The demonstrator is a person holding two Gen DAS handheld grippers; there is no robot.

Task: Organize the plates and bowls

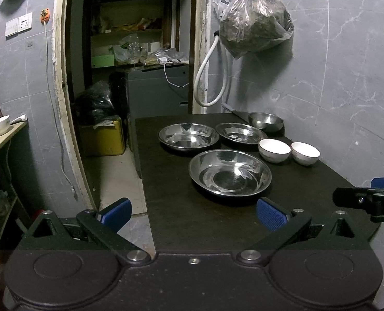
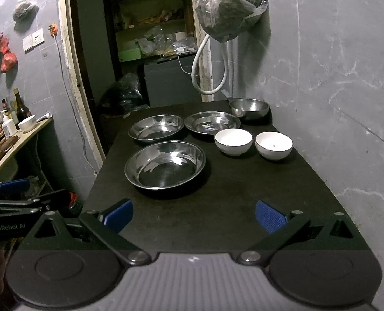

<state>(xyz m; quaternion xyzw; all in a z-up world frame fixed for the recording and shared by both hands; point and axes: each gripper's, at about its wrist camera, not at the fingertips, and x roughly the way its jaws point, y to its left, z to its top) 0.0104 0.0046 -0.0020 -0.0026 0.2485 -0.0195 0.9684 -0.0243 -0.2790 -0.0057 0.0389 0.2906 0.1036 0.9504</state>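
Waiting low at the near edge of the dark desk (image 1: 217,228), both tongs are spread wide with nothing between them: the left tongs (image 1: 193,213) fill the bottom of the left wrist view and the right tongs (image 2: 194,215) the bottom of the right wrist view. All the dishes sit untouched past the middle of the frame. Nearest is the large steel plate (image 2: 165,164), centre of the right wrist view; behind it stand a second steel plate (image 2: 156,127) and a third steel plate (image 2: 212,122) side by side, close but apart. To the right of centre are two white bowls, the left white bowl (image 2: 233,141) and the right white bowl (image 2: 274,145), just beside each other, and a small steel bowl (image 2: 249,108) sits at the far corner by the wall. Nothing looks stacked yet, so I judge the sorting not yet begun. The steel plates should be light, stiff and slick, with thin sloped rims; pinching a rim squarely seems the surest hold, since a shallow bite could slide off. The white bowls look ceramic, heavier and chippable, best taken over the rim wall and set down gently.
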